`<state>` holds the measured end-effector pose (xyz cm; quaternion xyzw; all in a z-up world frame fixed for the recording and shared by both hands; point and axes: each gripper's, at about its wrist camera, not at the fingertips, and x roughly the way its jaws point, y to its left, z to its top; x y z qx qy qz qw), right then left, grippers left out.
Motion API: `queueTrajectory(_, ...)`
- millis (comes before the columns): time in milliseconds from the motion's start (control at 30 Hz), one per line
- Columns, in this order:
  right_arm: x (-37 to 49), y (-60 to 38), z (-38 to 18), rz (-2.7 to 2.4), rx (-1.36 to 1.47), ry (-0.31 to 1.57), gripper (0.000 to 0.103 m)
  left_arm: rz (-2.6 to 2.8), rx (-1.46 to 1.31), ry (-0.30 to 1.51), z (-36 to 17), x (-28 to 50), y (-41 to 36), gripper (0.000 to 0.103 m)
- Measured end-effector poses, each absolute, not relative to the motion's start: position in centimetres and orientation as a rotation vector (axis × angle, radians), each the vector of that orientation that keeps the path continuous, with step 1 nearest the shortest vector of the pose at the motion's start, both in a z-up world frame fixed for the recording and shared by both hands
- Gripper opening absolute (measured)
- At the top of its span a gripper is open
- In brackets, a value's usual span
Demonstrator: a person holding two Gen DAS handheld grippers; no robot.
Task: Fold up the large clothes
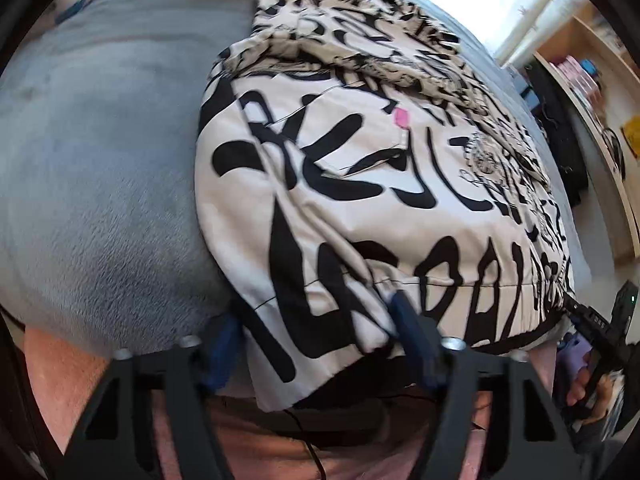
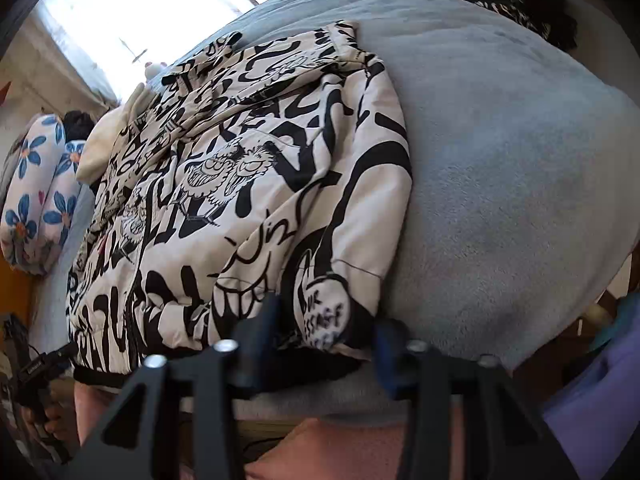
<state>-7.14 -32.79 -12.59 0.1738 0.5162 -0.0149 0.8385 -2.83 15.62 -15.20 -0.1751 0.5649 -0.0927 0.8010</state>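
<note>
A cream jacket (image 2: 248, 200) covered in black graffiti print lay across a grey-blue bed (image 2: 500, 184), filling the centre of the frame. At the bottom, the right gripper (image 2: 326, 344) straddled the jacket's hem, its jaws apart. A blue-flowered pillow (image 2: 36, 204) sat at the left edge.

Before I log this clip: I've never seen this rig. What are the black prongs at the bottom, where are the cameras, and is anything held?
No robot: a person holds a two-finger gripper in each hand, each carrying a fisheye camera looking along its fingers. The left gripper and right gripper both straddle the near hem of a cream jacket with black graffiti print, lying on a grey blanket. Whether the pads already pinch the cloth is unclear. A floral pillow lies beyond.
</note>
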Motion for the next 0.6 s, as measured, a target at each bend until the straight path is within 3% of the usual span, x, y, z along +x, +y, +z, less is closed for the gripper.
queueTrajectory(67,-7.2,-32.8,-12.4,-0.031,0.366,1.087,0.026,-0.210,-0.382,1.204,-14.9,-2.7,15.5,0.036)
queueTrajectory(167,-7.3,-32.8,-11.9,-0.032,0.368,1.071,0.019,-0.186,-0.384,1.200,-14.4,-2.5,15.3,0.023)
queueTrajectory(367,-7.1,-32.1,-8.7,-0.013,0.360,0.984,0.013,-0.151,-0.414,1.116,-11.6,-2.0,15.6,0.011)
queueTrajectory(600,-4.5,-32.2,-3.7,0.033,0.400,0.830,0.013,-0.152,-0.491,0.960,-5.6,1.2,16.8,0.010)
